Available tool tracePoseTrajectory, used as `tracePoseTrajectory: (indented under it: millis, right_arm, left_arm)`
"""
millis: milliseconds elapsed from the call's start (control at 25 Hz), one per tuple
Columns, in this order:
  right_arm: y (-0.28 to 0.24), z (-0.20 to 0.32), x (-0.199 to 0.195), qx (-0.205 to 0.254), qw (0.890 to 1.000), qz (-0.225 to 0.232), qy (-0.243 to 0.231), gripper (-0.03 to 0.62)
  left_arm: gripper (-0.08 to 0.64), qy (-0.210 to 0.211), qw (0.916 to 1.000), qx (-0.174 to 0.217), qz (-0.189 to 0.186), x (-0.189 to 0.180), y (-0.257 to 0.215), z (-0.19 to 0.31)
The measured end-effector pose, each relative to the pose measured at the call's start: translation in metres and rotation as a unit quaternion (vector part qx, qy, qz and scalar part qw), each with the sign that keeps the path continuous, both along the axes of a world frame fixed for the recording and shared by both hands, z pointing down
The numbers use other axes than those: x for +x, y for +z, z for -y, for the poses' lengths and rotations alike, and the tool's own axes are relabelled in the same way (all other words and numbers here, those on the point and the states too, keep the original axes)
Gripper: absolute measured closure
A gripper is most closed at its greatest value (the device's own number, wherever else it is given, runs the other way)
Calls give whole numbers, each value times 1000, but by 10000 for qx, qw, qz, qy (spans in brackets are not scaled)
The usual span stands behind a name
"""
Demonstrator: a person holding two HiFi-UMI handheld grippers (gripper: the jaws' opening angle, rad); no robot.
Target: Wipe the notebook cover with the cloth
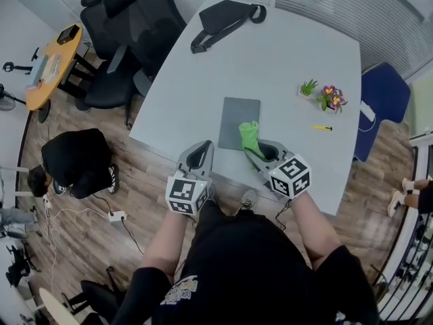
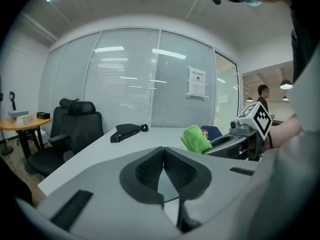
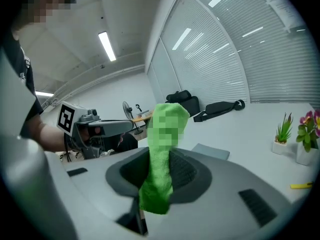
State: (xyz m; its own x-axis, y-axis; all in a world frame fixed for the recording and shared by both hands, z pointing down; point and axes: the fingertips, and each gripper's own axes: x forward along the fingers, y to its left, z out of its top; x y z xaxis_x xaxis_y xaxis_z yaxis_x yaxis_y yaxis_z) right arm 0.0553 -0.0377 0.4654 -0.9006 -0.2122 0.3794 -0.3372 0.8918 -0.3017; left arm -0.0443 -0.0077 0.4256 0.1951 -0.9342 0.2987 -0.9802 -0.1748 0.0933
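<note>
A grey notebook (image 1: 239, 122) lies flat on the white table (image 1: 284, 66), and its corner (image 3: 211, 151) shows past the right jaws. My right gripper (image 1: 260, 152) is raised above the notebook's near edge and shut on a green cloth (image 1: 249, 137), which stands up folded between the pads (image 3: 165, 159). The same cloth (image 2: 196, 139) shows at the right of the left gripper view. My left gripper (image 1: 199, 156) hovers off the table's near-left edge, jaws shut with nothing between them (image 2: 163, 171).
A black bag (image 1: 226, 17) lies at the table's far end. A small potted plant (image 1: 308, 88), a flower pot (image 1: 331, 99) and a yellow pen (image 1: 323, 127) sit to the right. Black office chairs (image 1: 125, 39) stand on the left, and a person crouches on the floor (image 1: 74, 161).
</note>
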Motion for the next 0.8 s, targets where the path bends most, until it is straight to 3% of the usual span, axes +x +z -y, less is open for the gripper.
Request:
tracePoseTrajectory:
  millis: [200, 400, 800]
  right_arm:
    - [0, -20, -16, -40, 10000, 58, 57, 483]
    - [-2, -45, -38, -57, 9994, 84, 342, 483]
    - [-16, -110, -77, 59, 9909, 163, 1337, 483]
  left_arm:
    - [554, -85, 9997, -49, -206, -17, 3, -27]
    - [554, 160, 9996, -87, -219, -36, 1, -53]
    - [554, 1150, 9925, 37, -425, -65, -13, -102]
